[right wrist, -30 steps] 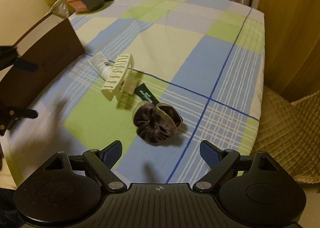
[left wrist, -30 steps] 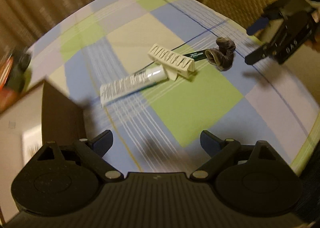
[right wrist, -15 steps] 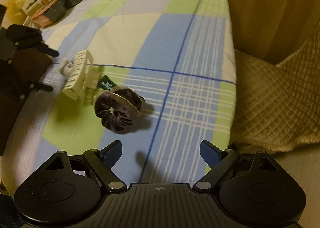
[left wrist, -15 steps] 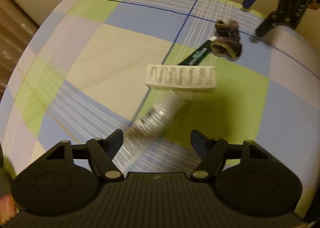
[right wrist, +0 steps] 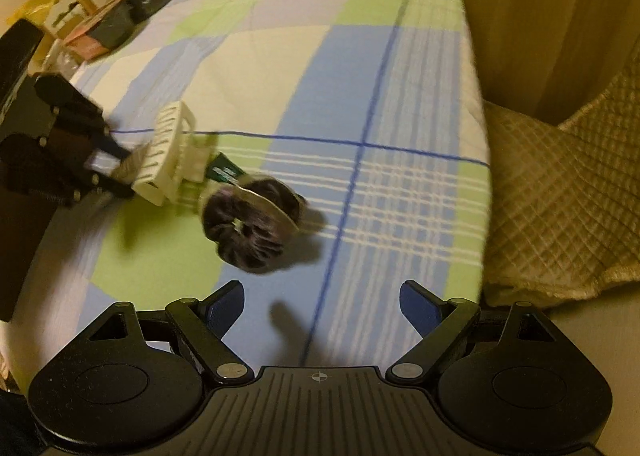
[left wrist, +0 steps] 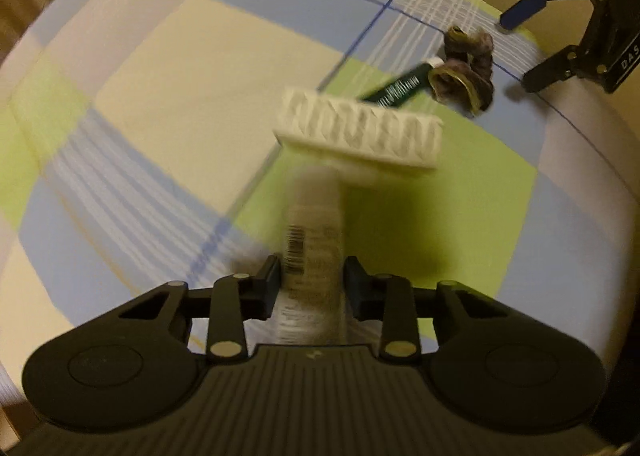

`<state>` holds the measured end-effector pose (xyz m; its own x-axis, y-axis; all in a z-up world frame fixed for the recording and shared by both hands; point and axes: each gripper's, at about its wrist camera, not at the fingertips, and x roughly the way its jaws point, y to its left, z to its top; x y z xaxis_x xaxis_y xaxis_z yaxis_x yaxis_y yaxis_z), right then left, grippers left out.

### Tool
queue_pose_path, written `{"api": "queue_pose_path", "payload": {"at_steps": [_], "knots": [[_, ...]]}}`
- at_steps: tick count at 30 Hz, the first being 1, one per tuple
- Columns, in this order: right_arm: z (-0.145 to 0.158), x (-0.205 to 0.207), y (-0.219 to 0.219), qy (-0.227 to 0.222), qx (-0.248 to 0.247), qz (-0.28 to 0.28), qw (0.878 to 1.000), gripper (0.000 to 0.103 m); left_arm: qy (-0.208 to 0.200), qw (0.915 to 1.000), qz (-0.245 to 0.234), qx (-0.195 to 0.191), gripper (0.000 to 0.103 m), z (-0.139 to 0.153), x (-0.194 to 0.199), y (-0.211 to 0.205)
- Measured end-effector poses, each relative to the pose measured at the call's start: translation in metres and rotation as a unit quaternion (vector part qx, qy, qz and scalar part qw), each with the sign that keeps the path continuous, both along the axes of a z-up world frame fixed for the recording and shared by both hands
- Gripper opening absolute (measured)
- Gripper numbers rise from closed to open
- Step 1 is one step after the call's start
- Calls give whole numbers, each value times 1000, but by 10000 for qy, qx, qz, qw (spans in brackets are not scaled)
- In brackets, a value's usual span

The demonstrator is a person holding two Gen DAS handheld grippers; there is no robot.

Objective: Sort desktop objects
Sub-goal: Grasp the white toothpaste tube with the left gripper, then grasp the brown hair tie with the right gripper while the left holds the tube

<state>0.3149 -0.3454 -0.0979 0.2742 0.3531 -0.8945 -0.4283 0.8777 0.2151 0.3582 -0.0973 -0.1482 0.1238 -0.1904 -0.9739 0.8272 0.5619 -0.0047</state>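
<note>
Now the left gripper (left wrist: 311, 283) is drawn in around the tail of the white tube (left wrist: 314, 232), whereas half a second ago its fingers were spread wide short of it; whether the pads are fully pressed on is blurred. The tube's cap end is tucked under the cream hair claw (left wrist: 360, 134) on the checked tablecloth (left wrist: 160, 96). Beyond, the dark scrunchie (right wrist: 252, 224) is framed by the right gripper (right wrist: 322, 302), held wide and apart from it. A first pick is judged begun.
</note>
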Motion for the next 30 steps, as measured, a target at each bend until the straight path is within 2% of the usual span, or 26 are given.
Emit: {"api": "queue_pose_path", "payload": {"at_steps": [5, 10, 16, 22, 23, 25, 28, 30], "knots": [[-1, 4, 18, -58, 57, 330, 9994, 88, 162, 9970, 756, 8, 30, 0, -28, 9], [0, 8, 30, -129, 169, 532, 9984, 88, 100, 9885, 1484, -288, 28, 1, -25, 14], [-4, 14, 47, -256, 115, 637, 9976, 87, 135, 9849, 1686, -365, 28, 4, -43, 17], [-13, 18, 58, -380, -111, 611, 9973, 87, 49, 9756, 2123, -562, 28, 23, -61, 29], [-13, 17, 59, -395, -169, 602, 9973, 65, 25, 9743, 2173, -587, 28, 27, -63, 31], [-13, 14, 59, -468, -226, 628, 9967, 38, -20, 9719, 2264, -648, 28, 33, -70, 33], [-10, 11, 55, -383, -201, 612, 9972, 26, -27, 9686, 2365, -762, 28, 42, -82, 38], [-6, 4, 56, -339, -256, 743, 9963, 23, -36, 9673, 2399, -821, 28, 45, -89, 37]]}}
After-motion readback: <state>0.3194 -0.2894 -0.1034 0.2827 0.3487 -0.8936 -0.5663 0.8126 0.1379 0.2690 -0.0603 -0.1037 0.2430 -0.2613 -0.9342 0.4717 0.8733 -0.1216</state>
